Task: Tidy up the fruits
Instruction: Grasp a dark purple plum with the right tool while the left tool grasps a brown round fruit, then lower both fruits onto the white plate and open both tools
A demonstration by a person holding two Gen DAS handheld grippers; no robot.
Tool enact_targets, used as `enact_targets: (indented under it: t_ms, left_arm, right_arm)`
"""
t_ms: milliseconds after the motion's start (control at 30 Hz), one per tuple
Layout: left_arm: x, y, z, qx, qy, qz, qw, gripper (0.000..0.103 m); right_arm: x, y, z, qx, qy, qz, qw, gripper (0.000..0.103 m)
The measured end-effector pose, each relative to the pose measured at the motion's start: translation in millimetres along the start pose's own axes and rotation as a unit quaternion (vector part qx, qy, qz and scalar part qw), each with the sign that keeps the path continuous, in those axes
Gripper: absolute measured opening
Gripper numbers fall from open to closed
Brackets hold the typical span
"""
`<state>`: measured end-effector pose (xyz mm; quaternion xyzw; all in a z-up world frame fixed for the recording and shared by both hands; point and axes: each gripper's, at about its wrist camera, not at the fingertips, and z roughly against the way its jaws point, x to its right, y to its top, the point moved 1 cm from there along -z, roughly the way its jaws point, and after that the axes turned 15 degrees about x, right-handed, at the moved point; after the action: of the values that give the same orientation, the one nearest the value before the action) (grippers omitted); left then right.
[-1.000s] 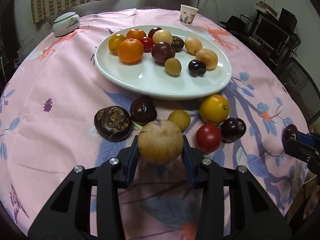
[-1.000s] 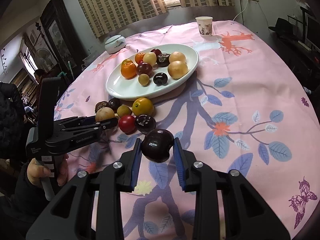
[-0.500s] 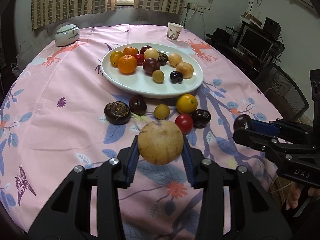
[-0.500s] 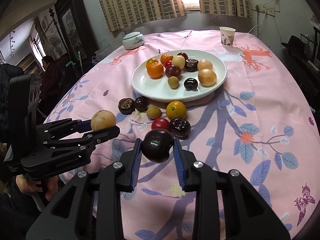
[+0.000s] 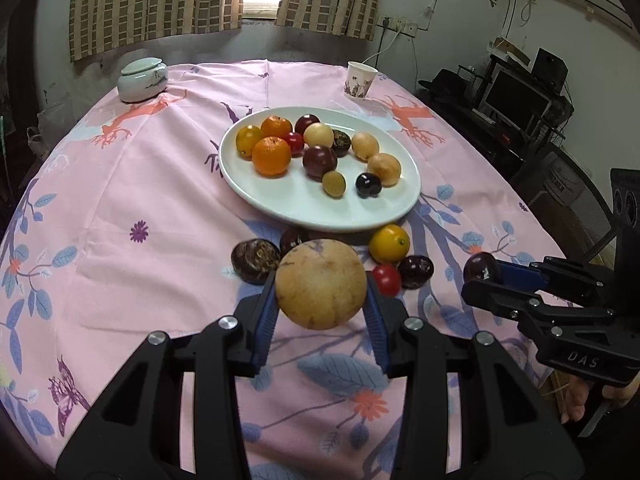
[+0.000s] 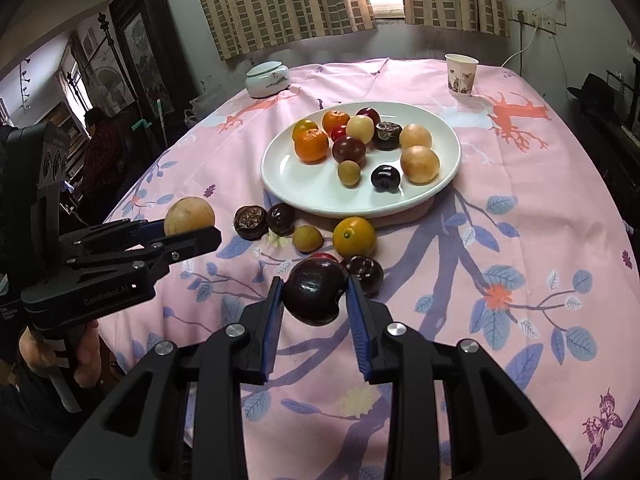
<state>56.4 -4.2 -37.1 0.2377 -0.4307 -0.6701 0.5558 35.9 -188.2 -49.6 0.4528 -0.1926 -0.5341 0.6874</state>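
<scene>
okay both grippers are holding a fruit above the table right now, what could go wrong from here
1. The left gripper pinches the round tan fruit only at its sides; it may slip out and roll.
2. The plate holds many fruits clustered toward its far half; dropping the dark fruit from the right gripper among them could knock one off.
3. Loose fruits like the yellow one lie before the plate; a low pass could bump them.
</scene>
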Motion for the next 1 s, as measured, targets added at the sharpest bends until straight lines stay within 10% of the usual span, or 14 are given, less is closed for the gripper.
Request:
enact_targets:
  t_ms: [300,733,800,900,1000]
  left_arm:
    - [-22.5,79.3,-92.1,-0.033,0.049,-0.023,0.998,0.041]
    - [-36.2,106.1,-150.5,-0.055,0.061,-0.012,0.9965,0.042]
    - [-36.1,109.7,-152.4,-0.05,0.065,-0.013,0.9966,0.059]
    - [-33.5,118.0,-141.5,-0.026,0.065,-0.013,0.9975,0.072]
    - [-31.2,122.9,-123.0,-0.008,0.062,-0.011,0.998,0.074]
  right_arm:
    - [16.1,72.5,-75.7,-0.008,-0.037,0.059,0.998,0.032]
    - [55.1,93.8,-153.9,-0.045,-0.061,0.028,0.997,0.033]
    - [56.2,96.4,-157.9,-0.044,-0.067,0.028,0.996,0.033]
    - [56.0,99.5,-157.0,-0.039,-0.079,0.035,0.996,0.062]
    - [52.1,102.3,-143.3,-0.022,-0.081,0.046,0.995,0.062]
